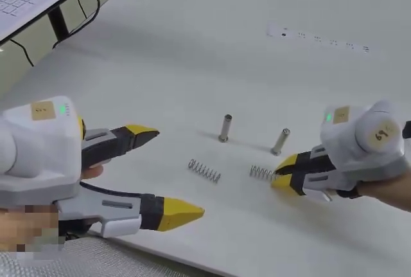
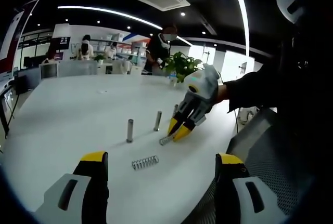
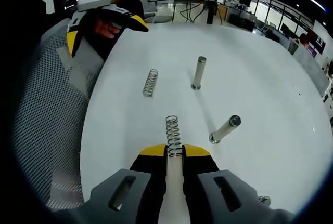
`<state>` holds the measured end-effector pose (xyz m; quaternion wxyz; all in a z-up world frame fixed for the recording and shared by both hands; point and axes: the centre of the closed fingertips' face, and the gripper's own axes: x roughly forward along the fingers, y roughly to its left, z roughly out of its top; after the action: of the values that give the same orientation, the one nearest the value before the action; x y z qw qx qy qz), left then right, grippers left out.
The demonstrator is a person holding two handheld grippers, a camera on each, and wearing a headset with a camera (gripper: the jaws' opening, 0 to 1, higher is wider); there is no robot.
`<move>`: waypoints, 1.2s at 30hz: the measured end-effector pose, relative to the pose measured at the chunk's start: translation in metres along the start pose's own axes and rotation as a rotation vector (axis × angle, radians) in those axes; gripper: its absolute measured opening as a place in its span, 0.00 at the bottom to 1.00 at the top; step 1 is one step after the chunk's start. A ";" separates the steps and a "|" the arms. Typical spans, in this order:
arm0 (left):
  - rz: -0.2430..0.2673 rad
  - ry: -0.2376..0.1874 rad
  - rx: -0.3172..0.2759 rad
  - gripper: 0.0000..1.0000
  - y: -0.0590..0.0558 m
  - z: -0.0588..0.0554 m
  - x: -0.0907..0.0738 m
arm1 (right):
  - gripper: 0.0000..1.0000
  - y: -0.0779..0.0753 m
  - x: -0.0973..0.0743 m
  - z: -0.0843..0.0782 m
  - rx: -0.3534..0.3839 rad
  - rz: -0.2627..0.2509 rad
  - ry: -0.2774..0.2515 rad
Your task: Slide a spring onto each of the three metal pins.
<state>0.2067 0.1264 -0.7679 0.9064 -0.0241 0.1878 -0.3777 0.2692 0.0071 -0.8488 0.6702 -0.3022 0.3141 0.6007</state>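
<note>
White tabletop [image 1: 192,52] with two short metal pins standing on it: the first pin [image 1: 225,128] upright near the middle, the second pin [image 1: 280,141] beside it, leaning slightly. The right gripper [image 1: 279,177], its yellow-tipped jaws pinched narrow, grips one end of the held spring [image 1: 262,173], close in front of the second pin. The loose spring [image 1: 204,170] lies flat on the table, apart from both pins. The left gripper [image 1: 180,174] hovers near the table's front edge, jaws spread wide, holding nothing.
</note>
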 end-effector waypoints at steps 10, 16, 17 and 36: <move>-0.042 -0.008 0.007 0.76 -0.004 -0.001 0.004 | 0.08 0.013 -0.017 0.017 -0.003 -0.004 -0.027; -0.076 -0.023 0.005 0.72 -0.008 0.001 0.005 | 0.08 0.029 -0.032 0.048 -0.071 0.016 -0.074; -0.082 -0.026 0.006 0.70 -0.009 0.002 0.006 | 0.08 0.032 -0.034 0.053 -0.082 0.021 -0.082; -0.251 -0.064 0.145 0.34 -0.041 0.026 0.004 | 0.08 0.075 -0.051 0.108 -0.299 0.105 -0.094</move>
<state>0.1907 0.0918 -0.7372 0.8569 0.0061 0.1268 -0.4996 0.1970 0.0674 -0.7444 0.5993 -0.3533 0.2047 0.6885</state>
